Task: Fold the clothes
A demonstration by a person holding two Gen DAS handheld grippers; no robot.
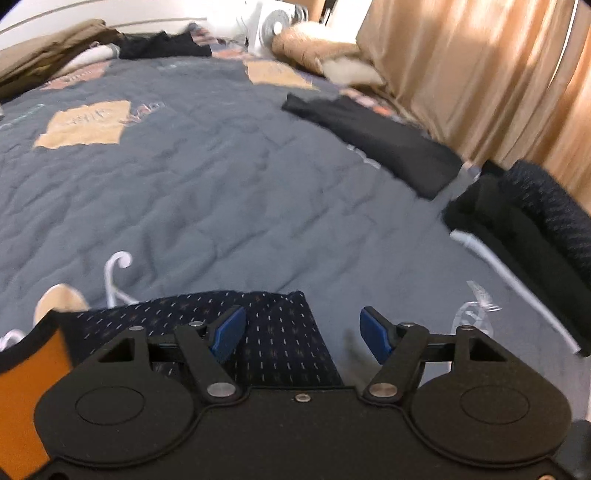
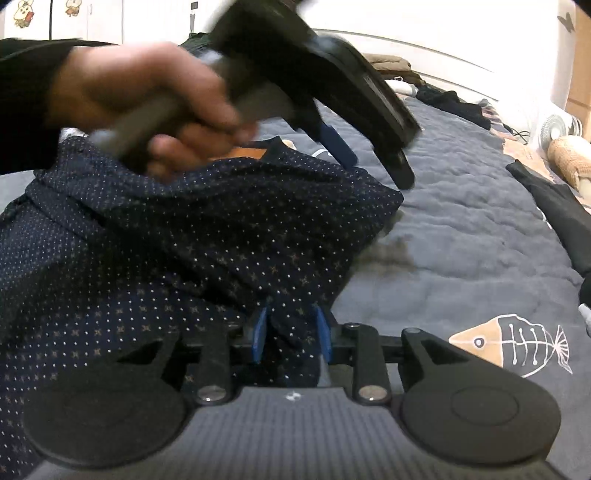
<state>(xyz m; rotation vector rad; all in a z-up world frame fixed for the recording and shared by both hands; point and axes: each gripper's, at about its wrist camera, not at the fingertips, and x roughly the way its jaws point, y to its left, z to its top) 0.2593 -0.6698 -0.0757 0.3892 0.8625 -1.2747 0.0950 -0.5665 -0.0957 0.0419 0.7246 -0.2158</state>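
- Dark navy shirt with small white dots and tan cross motifs [image 2: 192,236], lying crumpled on a grey quilted bedspread [image 2: 461,229]; orange lining at the collar [image 2: 245,152] showing past the hand.
- Right gripper [image 2: 290,334] low over the near hem of the shirt, blue pads [image 2: 259,332] standing a little apart with a fold of the navy cloth bunched between them; cannot tell whether the pads press on it.
- Left gripper [image 1: 301,334] spread wide, blue pads [image 1: 227,332] well apart, nothing pinched; left pad over a corner of the shirt [image 1: 266,332], right pad over bare bedspread [image 1: 221,184].
- In the right wrist view, left hand [image 2: 147,107] wrapped round the grey handle of that gripper, blurred, hanging above the far side of the shirt.
- White plastic hanger hook [image 1: 118,273] on the bedspread just beyond the shirt's edge.
- Black garments [image 1: 376,136] lying along the right side of the bed beside tan pleated curtains [image 1: 480,74]; another dark pile [image 1: 524,229] nearer, with a white hanger bar [image 1: 509,280] against it.
- White fan [image 1: 275,22] at the far end of the bed.
- Printed fish-skeleton patch [image 2: 513,343] on the bedspread right of the right gripper.
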